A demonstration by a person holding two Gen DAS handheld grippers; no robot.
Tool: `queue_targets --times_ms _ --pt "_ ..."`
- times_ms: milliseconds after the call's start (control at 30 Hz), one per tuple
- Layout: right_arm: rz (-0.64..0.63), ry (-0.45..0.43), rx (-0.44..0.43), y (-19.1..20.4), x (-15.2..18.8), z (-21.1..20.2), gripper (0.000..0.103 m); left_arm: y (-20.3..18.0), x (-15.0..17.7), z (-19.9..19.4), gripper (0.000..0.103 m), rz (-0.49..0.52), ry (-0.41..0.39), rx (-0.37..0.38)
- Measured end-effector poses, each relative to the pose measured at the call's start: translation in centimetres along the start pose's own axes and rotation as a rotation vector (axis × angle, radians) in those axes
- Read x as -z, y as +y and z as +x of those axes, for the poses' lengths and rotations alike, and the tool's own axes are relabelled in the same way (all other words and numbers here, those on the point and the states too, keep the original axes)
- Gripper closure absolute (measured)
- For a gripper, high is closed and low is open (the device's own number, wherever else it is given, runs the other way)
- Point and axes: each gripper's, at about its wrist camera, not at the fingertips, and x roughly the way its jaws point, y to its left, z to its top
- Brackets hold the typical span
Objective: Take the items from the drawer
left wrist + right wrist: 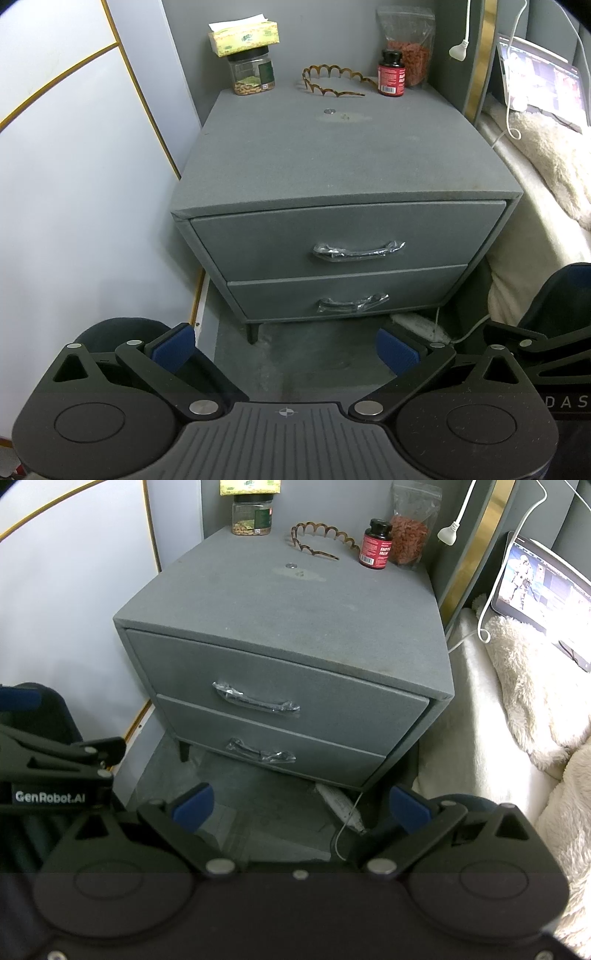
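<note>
A grey nightstand [343, 162] [280, 609] has two drawers, both shut. The top drawer [258, 243] [332, 705] has a plastic-wrapped handle [358, 251] [255, 701]. The bottom drawer [280, 295] [325, 757] has a similar handle [352, 304] [260, 753]. My left gripper [286, 350] is open and empty, held back from the drawers above the floor. My right gripper [301, 808] is open and empty, also short of the nightstand. The drawers' contents are hidden.
On the nightstand top stand a jar of nuts [252, 74] under a tissue box [243, 37], a brown headband [332, 81], a red pill bottle [390, 74] and a bag of red bits [410, 48]. A bed with fluffy blanket [535, 701] and tablet [543, 587] lies right. A white wall panel [74, 184] is left.
</note>
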Motion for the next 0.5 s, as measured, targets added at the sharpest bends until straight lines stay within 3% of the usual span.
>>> queue_targets --times_ms 500 --pt "-0.005 0.001 -0.003 0.01 0.19 0.17 0.000 0.06 -0.04 -0.01 0.000 0.011 0.003 -0.011"
